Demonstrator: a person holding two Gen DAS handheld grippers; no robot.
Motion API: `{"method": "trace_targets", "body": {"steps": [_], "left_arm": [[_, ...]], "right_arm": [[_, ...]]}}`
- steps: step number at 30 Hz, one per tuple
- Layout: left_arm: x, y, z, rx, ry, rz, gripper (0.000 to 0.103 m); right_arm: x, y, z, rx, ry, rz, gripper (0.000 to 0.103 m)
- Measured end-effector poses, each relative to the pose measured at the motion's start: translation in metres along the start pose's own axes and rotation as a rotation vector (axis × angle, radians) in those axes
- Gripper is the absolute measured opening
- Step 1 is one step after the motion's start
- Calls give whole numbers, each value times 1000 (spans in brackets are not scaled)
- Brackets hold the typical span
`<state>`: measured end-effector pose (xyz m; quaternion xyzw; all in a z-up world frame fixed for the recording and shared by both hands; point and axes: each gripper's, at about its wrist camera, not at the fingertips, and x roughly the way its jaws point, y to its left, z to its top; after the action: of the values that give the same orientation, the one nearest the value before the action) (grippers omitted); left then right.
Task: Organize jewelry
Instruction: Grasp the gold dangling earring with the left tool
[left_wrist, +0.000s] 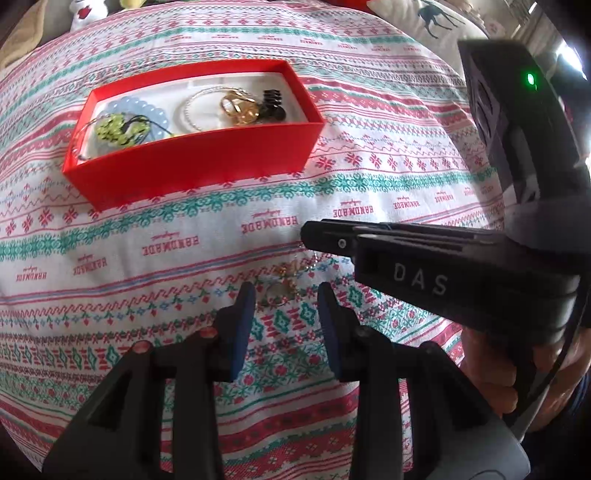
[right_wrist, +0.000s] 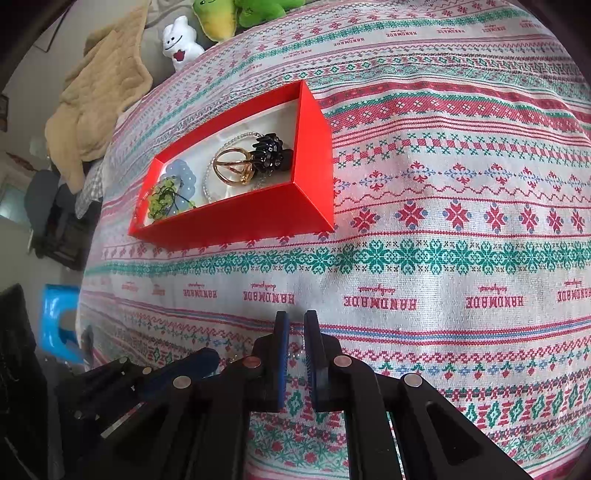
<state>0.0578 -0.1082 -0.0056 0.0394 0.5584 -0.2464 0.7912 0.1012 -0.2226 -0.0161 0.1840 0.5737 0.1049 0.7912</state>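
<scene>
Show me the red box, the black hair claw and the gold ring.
red box (left_wrist: 207, 162), left wrist view, front wall.
black hair claw (right_wrist: 271, 151), right wrist view, its teeth.
gold ring (right_wrist: 232, 168), right wrist view, the band.

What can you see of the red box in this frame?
The red box is a rectangular, lidless, card-like tray with a pale lining. It sits flat on the patterned cloth, beyond both hand-held grippers, untouched. Inside lie a pale blue bead bracelet, green beads, a silver chain, gold rings and a black hair claw.
</scene>
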Motion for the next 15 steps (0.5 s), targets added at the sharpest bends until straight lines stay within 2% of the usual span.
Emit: {"method": "trace_targets", "body": {"steps": [3,7,8,9,15], "left_arm": [[9,-7,-1,29,16,22,36],[19,-10,0,27,6,63,35],[21,-10,1,28,3,68,31],[23,-11,1,32,8,74,21],[20,-1,3,-12,11,38,20]], "right_arm": [[-2,-3,1,12,-4,7,11],[-2,-4,2,23,-5,3,18],[-2,-5,2,26,-4,6,19],[-3,-5,1,26,-4,7,20],[-8,-8,2,35,-14,19,25]]}}
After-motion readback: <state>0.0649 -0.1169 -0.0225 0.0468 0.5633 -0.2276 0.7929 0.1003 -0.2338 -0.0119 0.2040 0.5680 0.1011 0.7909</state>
